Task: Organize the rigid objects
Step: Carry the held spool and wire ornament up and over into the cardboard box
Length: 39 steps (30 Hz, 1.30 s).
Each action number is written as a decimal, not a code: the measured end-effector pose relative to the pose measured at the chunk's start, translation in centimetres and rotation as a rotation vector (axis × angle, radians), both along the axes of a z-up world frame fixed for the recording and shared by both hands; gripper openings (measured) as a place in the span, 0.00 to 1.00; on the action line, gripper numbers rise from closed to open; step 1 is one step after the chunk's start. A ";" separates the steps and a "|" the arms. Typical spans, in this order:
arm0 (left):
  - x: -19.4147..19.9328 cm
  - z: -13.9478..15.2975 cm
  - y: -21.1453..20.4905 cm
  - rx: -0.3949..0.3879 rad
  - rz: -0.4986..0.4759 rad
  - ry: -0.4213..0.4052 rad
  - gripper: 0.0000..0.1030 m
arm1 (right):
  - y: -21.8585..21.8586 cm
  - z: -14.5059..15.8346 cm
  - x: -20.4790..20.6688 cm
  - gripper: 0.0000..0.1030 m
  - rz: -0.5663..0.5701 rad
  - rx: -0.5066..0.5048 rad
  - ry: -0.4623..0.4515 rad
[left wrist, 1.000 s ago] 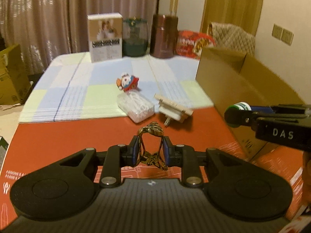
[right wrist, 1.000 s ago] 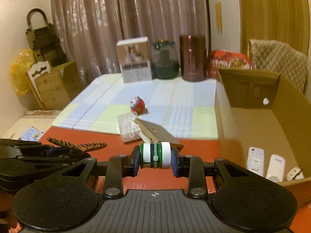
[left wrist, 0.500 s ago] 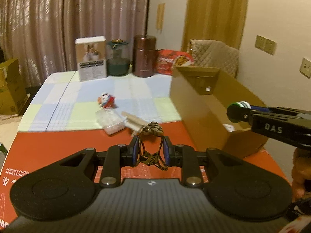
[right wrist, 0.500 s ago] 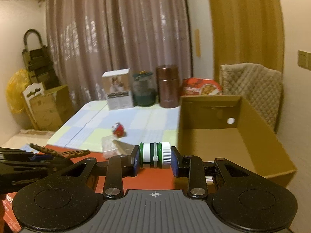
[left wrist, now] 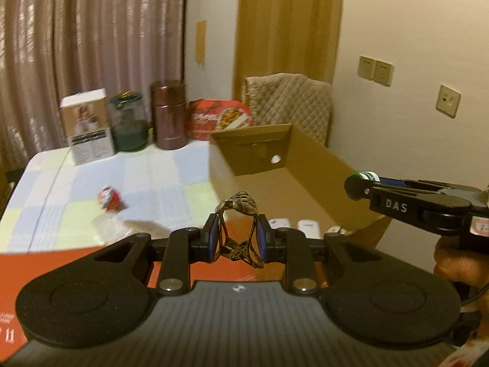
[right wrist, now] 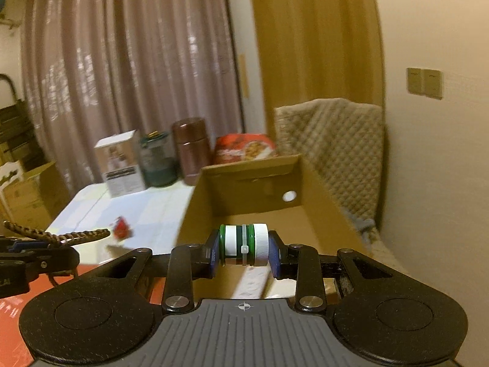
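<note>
Left gripper [left wrist: 237, 241]: your jaws are pinched on a hair clip [left wrist: 240, 229] with a tiger-stripe pattern, its looped top standing up above the blue pads [left wrist: 213, 238]. From the right wrist view the same clip juts out sideways at the left edge, clamped in that tool.

Right gripper [right wrist: 244, 249]: your jaws are pressed on a small bottle [right wrist: 244, 244] lying crosswise, green and white bands, ribbed white cap to the right, a pale zip tie around its middle. In the left wrist view this tool, lettered DAS, enters from the right with the bottle's dark green end showing at its tip; your hand [left wrist: 455, 263] grips it below.

Box [left wrist: 308, 165]: open cardboard, a round hole in its far wall. The bottle is held over its near end. Three white items [left wrist: 307, 227] lie on its floor at the near side, too blurred to name.

Table [left wrist: 91, 257]: red surface nearest you, a pale checked cloth [left wrist: 152, 177] farther back.

On the cloth: a small red and white toy [left wrist: 109, 198]; nearer, a clear packet [left wrist: 111, 227], blurred.

Back row, left to right: a white carton [left wrist: 87, 130], a green glass jar [left wrist: 129, 125], a brown canister [left wrist: 169, 114], a red snack bag [left wrist: 221, 119].

Behind the box: a quilted chair back [left wrist: 290, 104]. Curtains [left wrist: 91, 46] hang beyond the table.
</note>
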<state>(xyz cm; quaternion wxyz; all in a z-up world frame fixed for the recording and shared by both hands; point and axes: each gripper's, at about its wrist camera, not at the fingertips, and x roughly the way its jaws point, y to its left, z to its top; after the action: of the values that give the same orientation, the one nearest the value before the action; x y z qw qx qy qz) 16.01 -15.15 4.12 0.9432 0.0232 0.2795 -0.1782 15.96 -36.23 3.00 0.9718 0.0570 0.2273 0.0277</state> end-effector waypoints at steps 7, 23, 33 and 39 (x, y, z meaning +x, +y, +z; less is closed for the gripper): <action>3.0 -0.7 -4.4 -0.002 -0.060 0.004 0.20 | -3.6 -0.5 2.7 0.28 -0.050 0.012 0.027; 9.3 -4.2 -8.4 0.071 -0.082 0.056 0.20 | -6.2 -2.6 7.1 0.28 -0.095 0.029 0.093; 10.6 -5.9 -8.4 0.078 -0.077 0.089 0.21 | -5.6 -3.0 7.7 0.28 -0.081 0.026 0.109; 11.0 -6.2 -8.4 0.075 -0.074 0.098 0.21 | -5.5 -3.2 7.9 0.28 -0.079 0.026 0.117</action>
<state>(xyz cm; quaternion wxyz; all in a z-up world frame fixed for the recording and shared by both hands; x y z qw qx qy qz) 27.06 -23.57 -2.07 0.9196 0.0603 0.3307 -0.2034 23.91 -41.75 -0.21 0.9563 0.0802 0.2810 -0.0111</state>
